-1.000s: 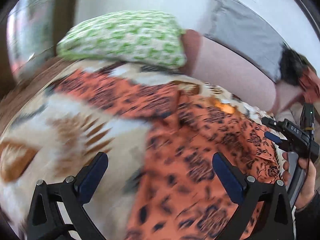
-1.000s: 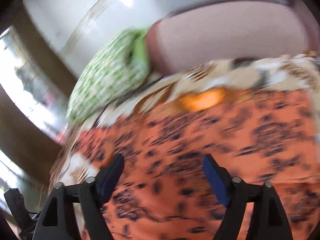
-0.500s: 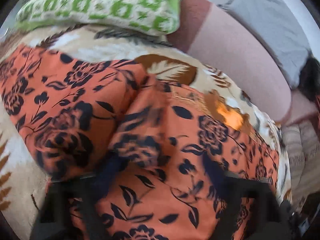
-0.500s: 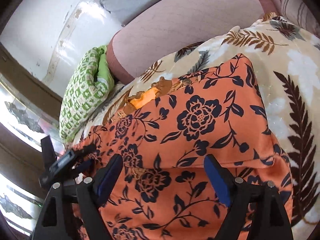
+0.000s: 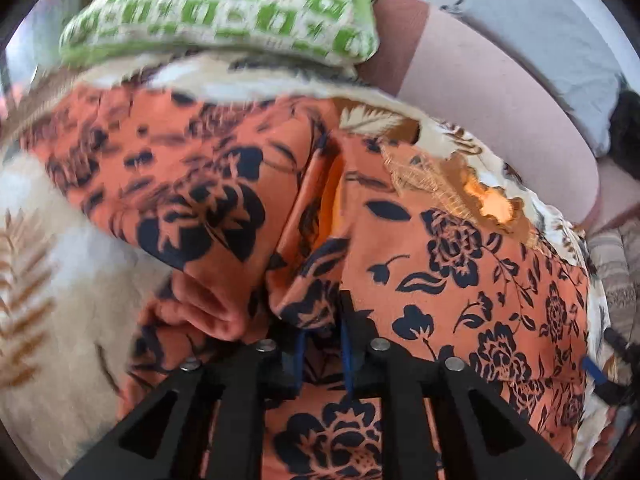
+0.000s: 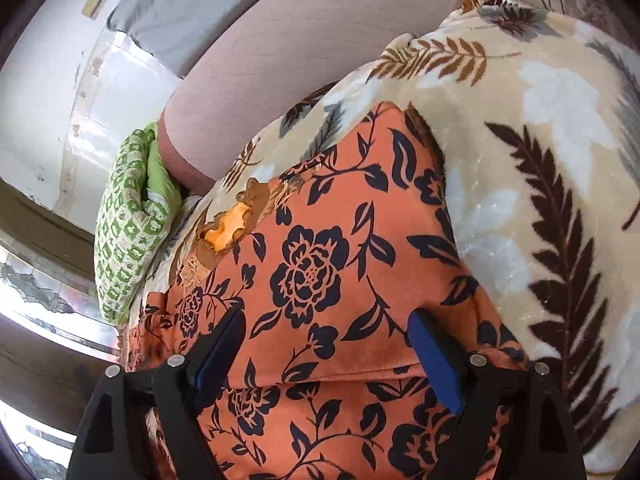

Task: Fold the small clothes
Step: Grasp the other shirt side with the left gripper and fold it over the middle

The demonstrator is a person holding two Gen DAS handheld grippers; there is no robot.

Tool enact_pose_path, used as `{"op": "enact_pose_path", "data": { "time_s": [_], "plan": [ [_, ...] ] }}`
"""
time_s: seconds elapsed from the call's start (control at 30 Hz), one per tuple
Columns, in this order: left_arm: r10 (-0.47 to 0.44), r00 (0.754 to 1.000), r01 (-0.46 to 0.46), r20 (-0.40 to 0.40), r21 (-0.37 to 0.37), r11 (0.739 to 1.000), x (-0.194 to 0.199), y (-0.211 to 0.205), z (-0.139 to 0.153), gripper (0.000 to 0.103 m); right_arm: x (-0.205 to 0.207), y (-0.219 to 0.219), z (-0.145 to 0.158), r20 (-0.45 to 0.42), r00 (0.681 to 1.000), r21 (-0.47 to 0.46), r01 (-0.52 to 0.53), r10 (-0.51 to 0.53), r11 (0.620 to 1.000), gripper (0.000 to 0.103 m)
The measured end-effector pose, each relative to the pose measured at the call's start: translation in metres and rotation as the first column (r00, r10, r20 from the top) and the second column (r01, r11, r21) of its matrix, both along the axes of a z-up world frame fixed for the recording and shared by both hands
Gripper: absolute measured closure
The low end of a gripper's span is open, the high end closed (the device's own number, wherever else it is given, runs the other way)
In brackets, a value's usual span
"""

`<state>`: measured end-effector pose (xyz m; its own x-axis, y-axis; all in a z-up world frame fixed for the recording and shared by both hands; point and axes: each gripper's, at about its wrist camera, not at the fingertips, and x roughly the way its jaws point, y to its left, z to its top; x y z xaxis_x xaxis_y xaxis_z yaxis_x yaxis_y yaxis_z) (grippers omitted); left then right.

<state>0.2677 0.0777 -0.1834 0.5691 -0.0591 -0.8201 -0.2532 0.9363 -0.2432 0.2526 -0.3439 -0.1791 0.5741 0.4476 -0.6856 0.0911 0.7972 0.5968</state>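
Blue pads, L gripper [image 5: 322,350]: nearly together, pinching a bunched fold of the orange floral garment [image 5: 460,248]; cloth rises from betw. the fingers in a ridge.
Blue pads, R gripper [image 6: 326,354]: spread wide, nothing betw. them; fingers hover over flat orange cloth, contact w/ it can't tell.
Garment: orange w/ dark navy flowers, lies on the leaf-print blanket [image 6: 540,184]; one layer folded over another, fold edge running across just ahead of R fingers. Gold embroidered neckline [image 6: 232,224] at the far end.
Blanket: cream w/ brown + grey leaves, spread under the garment, showing on both sides of it.
Pillow [image 5: 224,12]: green/white check, beyond the garment, against the pink headboard [image 6: 320,52].
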Motion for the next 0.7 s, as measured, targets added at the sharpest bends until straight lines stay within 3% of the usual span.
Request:
{"op": "enact_pose_path", "data": {
  "time_s": [0.13, 0.23, 0.3, 0.37, 0.47, 0.53, 0.63, 0.7],
  "plan": [
    [-0.016, 0.994, 0.017, 0.109, -0.004, 1.0, -0.028, 0.027, 0.035, 0.048, 0.006, 0.01, 0.012, 0.043, 0.999, -0.027, -0.03, 0.031, 0.999, 0.016],
    [0.05, 0.982, -0.052, 0.183, 0.011, 0.999, -0.059, 0.073, 0.057, 0.024, 0.029, 0.017, -0.027, -0.122, 0.991, -0.086, -0.057, 0.046, 0.995, 0.014],
    [0.107, 0.972, -0.111, 0.207, 0.011, 0.994, -0.07, 0.116, 0.059, 0.023, 0.022, 0.02, -0.016, -0.071, 0.997, -0.1, -0.041, 0.034, 0.994, 0.015],
    [0.199, 0.959, -0.19, 0.203, -0.06, 0.98, -0.075, 0.172, 0.057, 0.023, 0.014, 0.027, 0.001, -0.022, 0.999, -0.132, -0.051, 0.048, 0.99, 0.014],
    [0.338, 0.934, -0.299, 0.114, -0.265, 0.917, -0.061, 0.248, 0.029, 0.023, 0.003, 0.037, 0.016, -0.004, 0.997, -0.175, -0.075, 0.075, 0.982, 0.014],
    [0.42, 0.906, -0.369, 0.044, -0.403, 0.838, -0.053, 0.285, 0.005, 0.023, -0.005, 0.044, 0.021, -0.008, 0.996, -0.189, -0.083, 0.083, 0.978, 0.014],
    [0.481, 0.876, -0.413, 0.003, -0.508, 0.756, -0.038, 0.313, -0.017, 0.024, -0.017, 0.055, 0.025, -0.009, 0.995, -0.182, -0.102, 0.102, 0.978, 0.014],
    [0.493, 0.87, -0.406, 0.021, -0.538, 0.739, -0.036, 0.32, -0.017, 0.024, -0.024, 0.061, 0.024, -0.015, 0.994, -0.181, -0.112, 0.111, 0.977, 0.014]
  ]
}}
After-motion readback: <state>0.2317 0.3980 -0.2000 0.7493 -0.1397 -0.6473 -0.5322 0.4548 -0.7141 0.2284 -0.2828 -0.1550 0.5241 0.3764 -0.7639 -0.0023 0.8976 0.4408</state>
